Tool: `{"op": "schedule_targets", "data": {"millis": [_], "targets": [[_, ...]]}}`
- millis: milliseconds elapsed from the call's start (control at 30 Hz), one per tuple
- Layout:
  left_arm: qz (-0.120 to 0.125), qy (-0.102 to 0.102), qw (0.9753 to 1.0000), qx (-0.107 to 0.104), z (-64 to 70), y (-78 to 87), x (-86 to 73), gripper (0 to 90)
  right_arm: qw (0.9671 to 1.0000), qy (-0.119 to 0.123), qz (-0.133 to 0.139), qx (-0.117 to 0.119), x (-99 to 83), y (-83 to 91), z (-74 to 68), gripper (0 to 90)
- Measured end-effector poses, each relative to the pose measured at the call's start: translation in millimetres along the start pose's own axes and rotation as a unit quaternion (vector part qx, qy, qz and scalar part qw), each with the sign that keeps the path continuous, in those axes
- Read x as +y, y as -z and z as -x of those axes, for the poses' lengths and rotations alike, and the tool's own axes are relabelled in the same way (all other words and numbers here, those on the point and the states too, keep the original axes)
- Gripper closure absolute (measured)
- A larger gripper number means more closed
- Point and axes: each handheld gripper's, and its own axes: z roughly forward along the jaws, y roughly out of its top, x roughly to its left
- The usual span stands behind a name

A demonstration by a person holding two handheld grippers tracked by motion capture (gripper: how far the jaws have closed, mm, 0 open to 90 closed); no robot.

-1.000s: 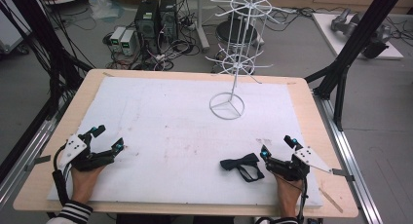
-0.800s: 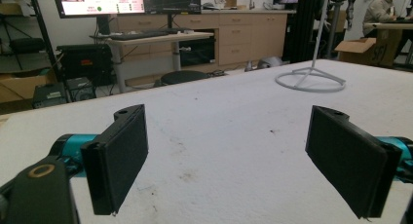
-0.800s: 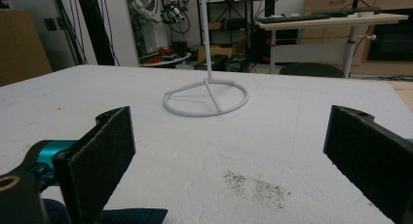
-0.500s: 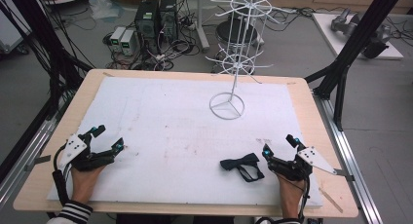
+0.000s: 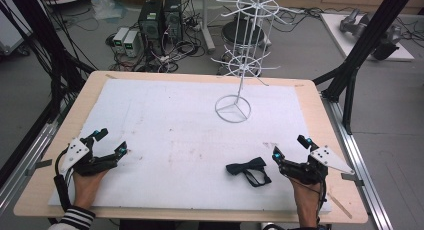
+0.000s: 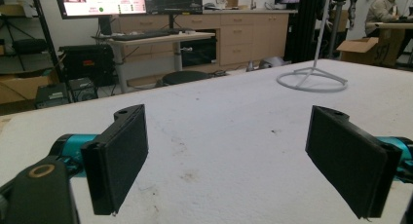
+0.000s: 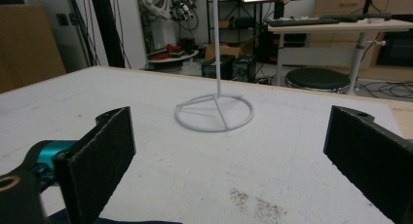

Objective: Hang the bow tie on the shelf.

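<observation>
A black bow tie (image 5: 248,170) lies flat on the white mat (image 5: 175,125) near the front right. My right gripper (image 5: 289,146) rests on the mat just right of it, open, with nothing between its jaws. In the right gripper view the open gripper (image 7: 229,160) points toward the ring base of a white wire rack (image 7: 215,112). My left gripper (image 5: 112,141) sits at the front left, open and empty. In the left gripper view its gripper (image 6: 234,156) frames bare mat, with the rack base (image 6: 311,80) far off to the right.
The white wire rack (image 5: 233,109) stands upright at the back centre-right of the mat, its arms spreading above the table's far edge. The wooden table rim (image 5: 320,105) borders the mat. Black frame posts (image 5: 360,50) rise at the right.
My right gripper has drifted slightly to the right, away from the bow tie. The left gripper and the bow tie have stayed put.
</observation>
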Motion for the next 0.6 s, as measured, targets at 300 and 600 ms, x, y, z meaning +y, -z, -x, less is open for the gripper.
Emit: {"op": "schedule_targets", "data": {"millis": [300,600], "targets": [[-0.002,-0.002,1.0000,0.000,0.2,0.2,0.0,16.0,0.9952,0.030,-0.088,0.029,19.5,-1.6,-7.6,4.1],[-0.001,-0.003,1.0000,0.001,0.3,0.1,0.0,16.0,0.9843,0.044,-0.166,0.043,18.0,-6.0,-11.6,4.5]]}}
